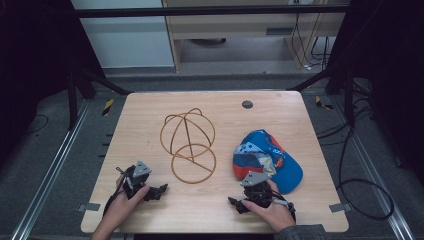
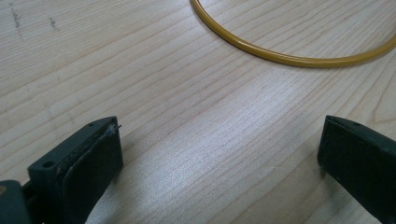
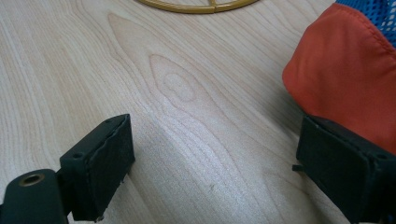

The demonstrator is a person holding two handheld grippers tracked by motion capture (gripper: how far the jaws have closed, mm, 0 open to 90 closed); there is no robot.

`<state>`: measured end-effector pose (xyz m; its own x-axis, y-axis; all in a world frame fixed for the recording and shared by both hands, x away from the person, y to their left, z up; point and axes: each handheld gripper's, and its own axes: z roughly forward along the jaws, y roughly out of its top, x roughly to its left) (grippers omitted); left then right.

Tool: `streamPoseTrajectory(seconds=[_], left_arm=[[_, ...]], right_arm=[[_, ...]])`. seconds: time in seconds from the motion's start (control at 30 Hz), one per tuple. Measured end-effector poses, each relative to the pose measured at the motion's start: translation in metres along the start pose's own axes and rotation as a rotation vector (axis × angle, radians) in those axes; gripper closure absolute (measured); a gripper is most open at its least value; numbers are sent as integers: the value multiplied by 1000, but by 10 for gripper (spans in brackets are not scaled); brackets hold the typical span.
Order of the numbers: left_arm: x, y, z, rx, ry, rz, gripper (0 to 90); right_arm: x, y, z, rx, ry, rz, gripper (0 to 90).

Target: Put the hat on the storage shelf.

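Left tongs (image 1: 161, 190) wide, empty, lower left; right tongs (image 1: 235, 203) wide, empty, lower right beside cap (image 1: 267, 160); wire frame (image 1: 188, 145) centre.

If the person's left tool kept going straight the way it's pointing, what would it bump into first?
Probably the yellow wire stand. The left tool is open, with bare table between its jaws, and the stand's base ring curves across just ahead. How much table lies between is hard to judge.
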<state>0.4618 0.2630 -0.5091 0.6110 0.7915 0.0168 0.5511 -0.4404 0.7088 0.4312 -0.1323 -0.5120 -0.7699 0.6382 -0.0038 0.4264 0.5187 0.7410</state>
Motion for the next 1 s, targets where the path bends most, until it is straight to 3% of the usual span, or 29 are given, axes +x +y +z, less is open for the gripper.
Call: streamPoseTrajectory(seconds=[0.47, 0.67, 0.8, 1.0], left_arm=[[0, 0, 0, 0, 0, 0, 0], [0, 0, 0, -2, 1, -2, 0], [0, 0, 0, -2, 1, -2, 0], [0, 0, 0, -2, 0, -2, 0]], right_arm=[[-3, 2, -11, 6, -3, 37, 122], [-11, 10, -41, 17, -69, 21, 123], [-31, 10, -65, 50, -129, 23, 168], [-49, 11, -85, 90, -158, 41, 186]])
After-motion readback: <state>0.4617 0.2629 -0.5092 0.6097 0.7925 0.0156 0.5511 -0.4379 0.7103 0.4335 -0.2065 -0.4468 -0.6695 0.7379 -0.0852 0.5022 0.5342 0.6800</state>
